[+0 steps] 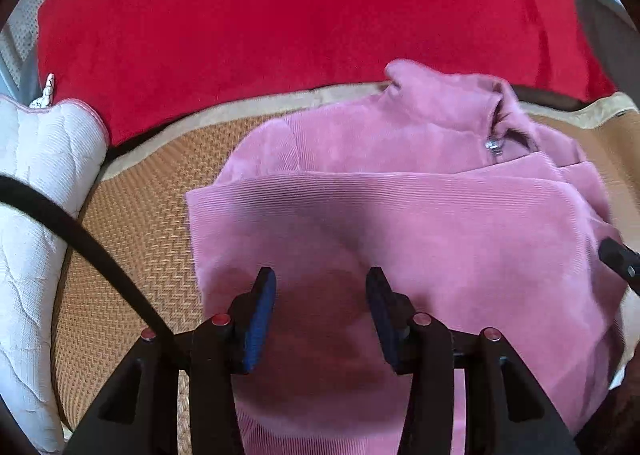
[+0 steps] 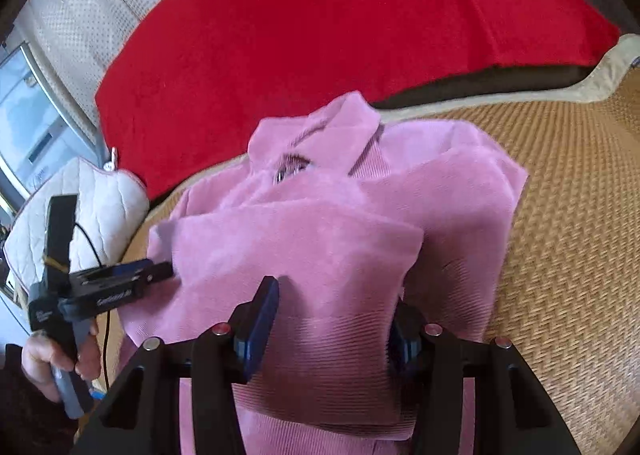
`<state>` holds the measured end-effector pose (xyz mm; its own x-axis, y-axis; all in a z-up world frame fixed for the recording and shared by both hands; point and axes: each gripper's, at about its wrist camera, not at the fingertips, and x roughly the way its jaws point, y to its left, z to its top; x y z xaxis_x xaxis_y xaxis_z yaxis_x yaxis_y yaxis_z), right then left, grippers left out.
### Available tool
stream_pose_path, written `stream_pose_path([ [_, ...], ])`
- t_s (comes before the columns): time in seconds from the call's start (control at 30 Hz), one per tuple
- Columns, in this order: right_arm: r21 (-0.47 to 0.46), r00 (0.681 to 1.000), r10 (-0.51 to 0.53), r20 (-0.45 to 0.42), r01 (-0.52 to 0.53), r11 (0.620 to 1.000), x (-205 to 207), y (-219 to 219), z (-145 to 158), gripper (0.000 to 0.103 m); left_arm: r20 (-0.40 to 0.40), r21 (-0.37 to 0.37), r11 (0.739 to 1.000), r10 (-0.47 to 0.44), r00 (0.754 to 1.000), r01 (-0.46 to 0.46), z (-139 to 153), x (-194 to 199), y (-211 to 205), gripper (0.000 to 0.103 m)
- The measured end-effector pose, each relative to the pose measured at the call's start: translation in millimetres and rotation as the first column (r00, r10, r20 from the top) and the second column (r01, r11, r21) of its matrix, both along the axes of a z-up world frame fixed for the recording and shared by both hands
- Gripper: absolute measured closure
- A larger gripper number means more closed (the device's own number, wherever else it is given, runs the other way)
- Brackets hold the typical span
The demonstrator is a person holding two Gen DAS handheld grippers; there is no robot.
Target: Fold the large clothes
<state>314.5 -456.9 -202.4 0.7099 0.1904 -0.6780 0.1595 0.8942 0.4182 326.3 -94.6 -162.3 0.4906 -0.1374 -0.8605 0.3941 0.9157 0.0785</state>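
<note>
The left tongs stand partly open low in the middle of their own view. Both blue pads are bare, and nothing is pinched between them. The pink jacket lies under and beyond the tips, with their shadow dark on the cloth. In the right view these tongs reach in from the lower left, held by a hand, with their tip at the jacket's left edge.

The right tongs are also about half open, low in the middle of their view. A folded layer of the jacket fills the gap between the jaws. The left pad shows clear at the cloth's side, while the right finger is half hidden behind the fold. I cannot tell whether the pads press on the cloth. In the left view only a black tip shows, at the right edge against the jacket.

The jacket is folded over on itself on a woven mat. Its collar points to the top of the frame, and a metal zip pull sits just below it. A red blanket fills the upper part of both views, beyond the mat's pale border. A white quilted cushion lies at the left edge, and a black cable crosses it toward the bottom of the frame.
</note>
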Motion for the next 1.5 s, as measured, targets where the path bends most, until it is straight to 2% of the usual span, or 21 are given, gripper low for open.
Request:
stream_pose_path([
  [0.13,-0.005,1.0,0.022,-0.013,-0.022,1.0,1,3,-2,0.05,-0.019,0.004,1.0,-0.015,1.0,0.015,-8,-15,0,0.055],
  [0.27,-0.042,0.996,0.059,-0.067,-0.062,0.997,1,13,-8,0.05,-0.041,0.062,0.997,-0.038,0.998,0.04,-27,-19,-4,0.055],
  [0.33,-0.045,0.996,0.067,-0.065,-0.069,0.997,-3,13,-6,0.049,-0.031,0.062,0.998,-0.027,0.999,0.029,-22,-22,-5,0.055],
  [0.47,-0.034,0.996,0.057,-0.062,-0.059,0.998,-12,4,-2,0.049,-0.019,0.015,0.999,-0.037,0.999,0.037,-7,-33,-4,0.055],
  [0.57,-0.028,0.997,0.045,-0.056,-0.046,0.999,-21,-3,2,0.049,0.03,0.01,0.999,-0.054,0.998,0.054,2,-46,-1,0.055],
  [0.63,-0.032,0.997,0.041,-0.06,-0.043,0.999,-24,-5,2,0.049,0.023,0.025,0.998,-0.05,0.999,0.049,-5,-40,2,0.055],
  [0.73,-0.042,0.991,0.063,-0.118,-0.068,0.997,-23,-5,-8,0.049,-0.051,0.046,0.999,-0.026,0.998,0.028,-29,-32,3,0.055],
  [0.77,-0.056,0.99,0.073,-0.124,-0.081,0.995,-23,-2,-10,0.049,-0.051,0.051,0.998,-0.024,0.998,0.027,-30,-33,3,0.055],
  [0.9,-0.101,0.993,0.078,-0.086,-0.086,0.991,-29,-1,-3,0.049,-0.034,0.05,0.998,-0.044,0.998,0.045,-16,-34,-1,0.055],
  [0.97,-0.085,0.997,0.053,-0.06,-0.058,0.995,-30,-7,0,0.049,-0.023,0.027,0.998,-0.05,0.998,0.051,-5,-30,-1,0.055],
  [1.1,-0.038,0.999,-0.021,-0.028,0.02,0.999,-26,-23,2,0.049,0.005,0.033,0.999,-0.026,1.0,0.026,7,-9,-5,0.054],
  [1.2,0.005,0.998,-0.037,-0.058,0.038,0.999,-18,-27,-6,0.049,-0.03,0.028,1.0,0.008,1.0,-0.008,-3,12,-7,0.053],
  [1.3,-0.018,0.994,-0.019,-0.106,0.017,1.0,-8,-20,-17,0.049,-0.09,0.022,1.0,0.024,0.996,-0.022,-21,26,-8,0.052],
  [1.4,-0.062,0.995,-0.011,-0.1,0.005,0.998,-7,-12,-16,0.049,-0.062,0.03,1.0,0.002,0.998,0.0,-17,19,-8,0.052],
  [1.5,-0.033,0.996,-0.009,-0.092,0.006,0.999,-9,-15,-15,0.049,-0.044,0.02,1.0,-0.022,0.999,0.023,-7,4,3,0.052],
])
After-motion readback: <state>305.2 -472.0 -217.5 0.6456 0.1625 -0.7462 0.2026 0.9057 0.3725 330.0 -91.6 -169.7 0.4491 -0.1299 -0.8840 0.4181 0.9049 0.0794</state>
